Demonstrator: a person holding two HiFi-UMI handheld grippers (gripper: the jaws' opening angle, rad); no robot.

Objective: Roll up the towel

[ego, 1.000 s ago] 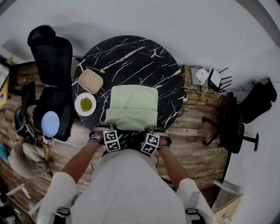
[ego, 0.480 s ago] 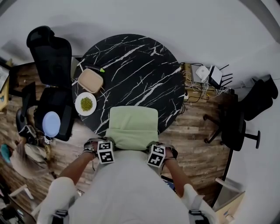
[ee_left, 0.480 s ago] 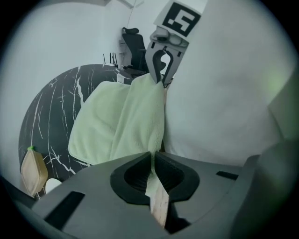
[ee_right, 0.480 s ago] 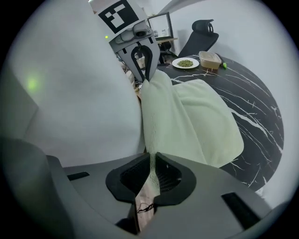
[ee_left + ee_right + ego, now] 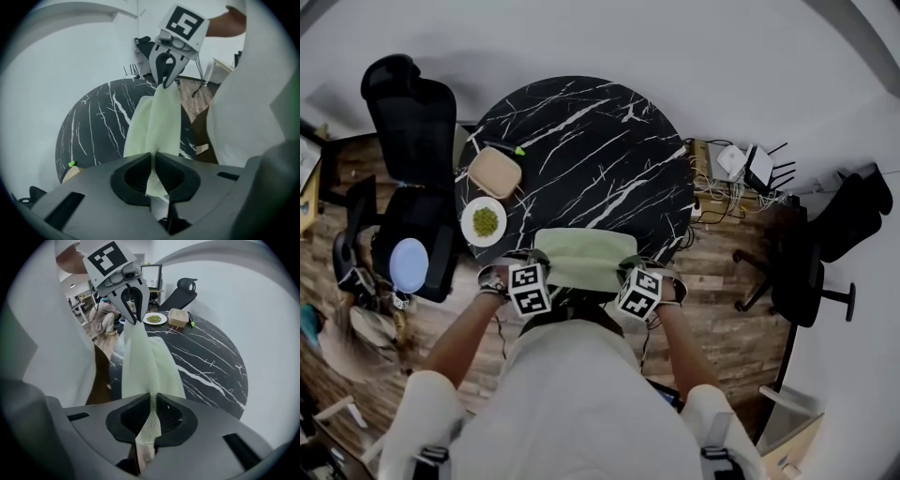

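Head view first: the pale green towel (image 5: pixel 584 255) is at the near edge of the black marble table (image 5: pixel 581 131), and its near edge is held up between the left gripper (image 5: pixel 534 269) and the right gripper (image 5: pixel 631 274). A second ago the cloth lay flat and long on the table with both grippers low at its near edge. After that it was drawn toward the person, and now both grippers have risen, so the visible part of the towel looks much shorter. A plate of green food (image 5: pixel 484 222) and a tan box (image 5: pixel 494 172) stand well apart on the left. In the left gripper view, the jaws are closed tightly on one towel corner (image 5: pixel 153 140), and the cloth runs taut across to the other gripper (image 5: pixel 164 77). In the right gripper view, the jaws pinch the opposite corner (image 5: pixel 146 371) in the same way. I judge that the rolling has only begun: the edge is lifted but no turn of the roll is made yet.
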